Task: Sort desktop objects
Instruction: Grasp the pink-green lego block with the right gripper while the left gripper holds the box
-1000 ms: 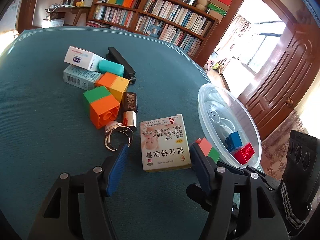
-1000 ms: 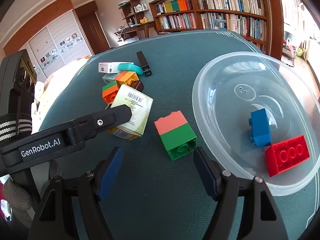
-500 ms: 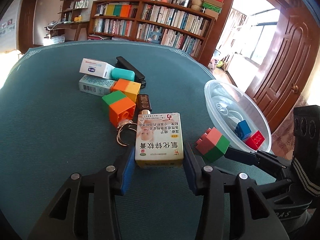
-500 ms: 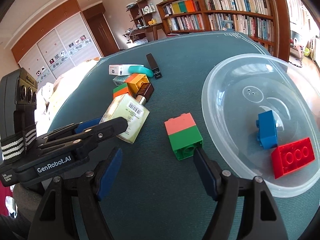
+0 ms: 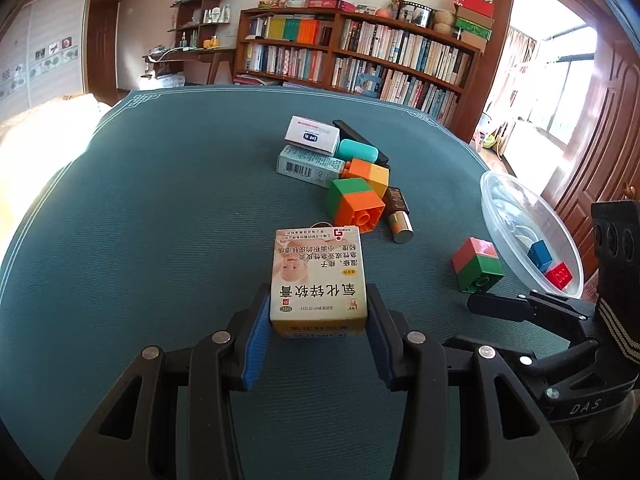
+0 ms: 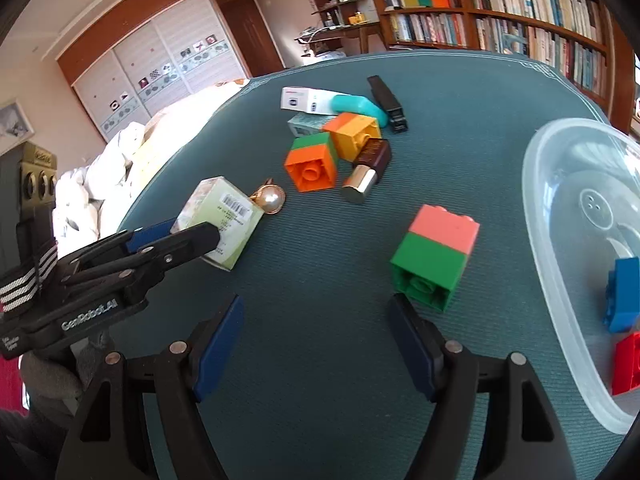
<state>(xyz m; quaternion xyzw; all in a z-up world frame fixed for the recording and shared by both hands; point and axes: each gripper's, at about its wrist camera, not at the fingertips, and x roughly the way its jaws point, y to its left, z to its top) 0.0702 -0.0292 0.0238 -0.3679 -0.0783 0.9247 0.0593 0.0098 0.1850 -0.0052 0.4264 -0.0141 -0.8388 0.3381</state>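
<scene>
My left gripper [image 5: 318, 332] is shut on the near end of a yellow-white ointment box [image 5: 318, 280] and holds it tilted off the green table; the box also shows in the right wrist view [image 6: 220, 220]. My right gripper [image 6: 316, 344] is open and empty, just short of a pink-and-green brick [image 6: 434, 256], which also shows in the left wrist view [image 5: 476, 264]. A clear plastic bowl [image 6: 560, 264] at the right holds a blue brick [image 6: 622, 296] and a red brick [image 6: 628, 364].
Beyond lie a green-orange brick [image 5: 354, 204], an orange-yellow brick [image 5: 370, 174], a lipstick [image 5: 398, 216], two medicine boxes [image 5: 312, 152], a teal case [image 5: 356, 150], a black stapler [image 5: 356, 136] and a pearl ring [image 6: 270, 199]. A bookshelf stands behind the table.
My left gripper closed on the ointment box and lifted it back toward me, uncovering the ring. My right gripper drew closer to the pink-and-green brick and stayed open.
</scene>
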